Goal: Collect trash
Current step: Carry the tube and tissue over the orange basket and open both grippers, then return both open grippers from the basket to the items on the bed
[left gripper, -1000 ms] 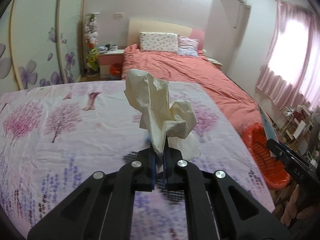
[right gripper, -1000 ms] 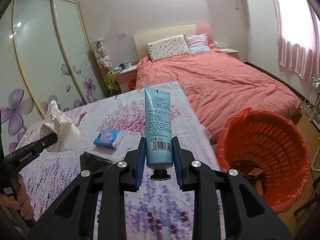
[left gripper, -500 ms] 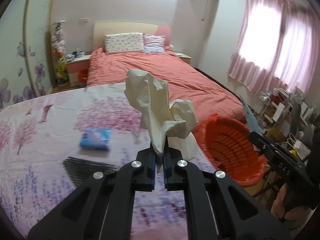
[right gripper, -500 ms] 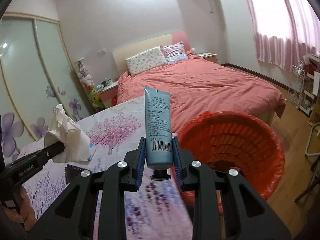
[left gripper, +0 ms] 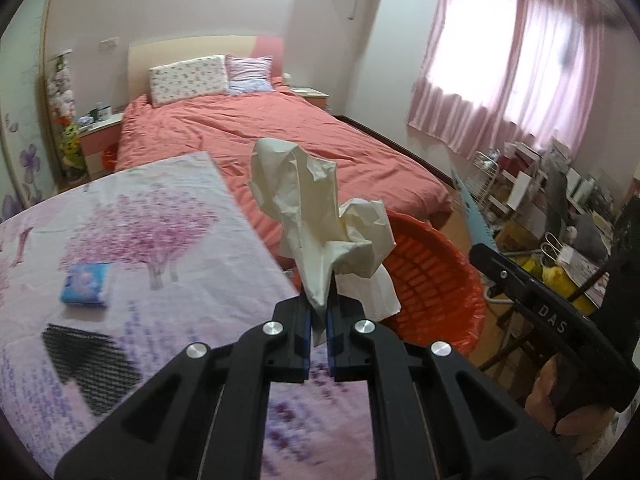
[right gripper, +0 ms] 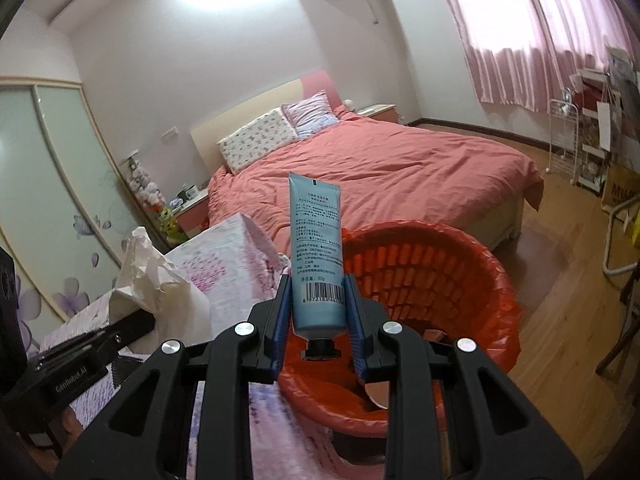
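Bedroom, floral table [left gripper: 168,240]. Left gripper [left gripper: 318,328] clamps tissue [left gripper: 320,220]; right gripper [right gripper: 318,316] pinches tube [right gripper: 318,256]. Bin [right gripper: 492,280] at 3 o'clock. Packet [left gripper: 85,290]: left view only.

A floral-printed tabletop [left gripper: 168,240] carries a blue tissue pack [left gripper: 85,289] and a black mesh piece [left gripper: 90,360].

"DAS" marks the right gripper [left gripper: 486,256]; "GenRobot.AI" marks the left gripper [right gripper: 136,326].

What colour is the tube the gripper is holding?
The tube is light blue with dark print and a black cap. It shows best in the right wrist view.
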The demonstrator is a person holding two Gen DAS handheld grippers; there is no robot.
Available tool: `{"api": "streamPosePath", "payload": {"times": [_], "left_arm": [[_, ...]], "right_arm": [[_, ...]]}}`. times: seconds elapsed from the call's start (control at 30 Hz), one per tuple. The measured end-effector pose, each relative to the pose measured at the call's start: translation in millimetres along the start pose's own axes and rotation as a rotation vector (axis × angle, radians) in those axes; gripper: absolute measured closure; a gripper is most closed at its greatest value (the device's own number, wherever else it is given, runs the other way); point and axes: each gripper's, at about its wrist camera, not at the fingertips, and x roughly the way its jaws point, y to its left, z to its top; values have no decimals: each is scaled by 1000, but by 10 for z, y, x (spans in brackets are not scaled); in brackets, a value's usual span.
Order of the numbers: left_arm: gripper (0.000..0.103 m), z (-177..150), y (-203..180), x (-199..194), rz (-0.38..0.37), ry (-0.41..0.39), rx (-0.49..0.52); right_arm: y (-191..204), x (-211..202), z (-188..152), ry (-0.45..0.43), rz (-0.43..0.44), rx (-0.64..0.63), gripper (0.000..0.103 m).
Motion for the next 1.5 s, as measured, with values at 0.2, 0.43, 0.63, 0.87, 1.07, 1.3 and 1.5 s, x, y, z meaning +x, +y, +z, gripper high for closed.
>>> {"api": "streamPosePath", "payload": {"times": [0.2,0.43,0.63,0.87,1.07,1.3,1.5], "left_arm": [[96,28,-279,303,-43,40,11],[69,55,-472,628,-47,80,35],[62,-7,-338,709,26,90,47],[50,-130,45,554,132,90,44],[42,-246,508,313,223,79,34],[27,-436,1198,47,343,85,-28],[19,-589,1819,-139,406,92,-102]], "right_arm": [[-212,105,15,8,-23,50,77],[-437,271,60,58,-23,120,73],[-493,273,4,64,-31,120,54],[-327,252,-14,59,-67,54,49],[-71,214,-33,50,-74,-37,48],[261,227,-131,76,-39,-112,42],[545,318,-272,115,-5,-161,38]]}}
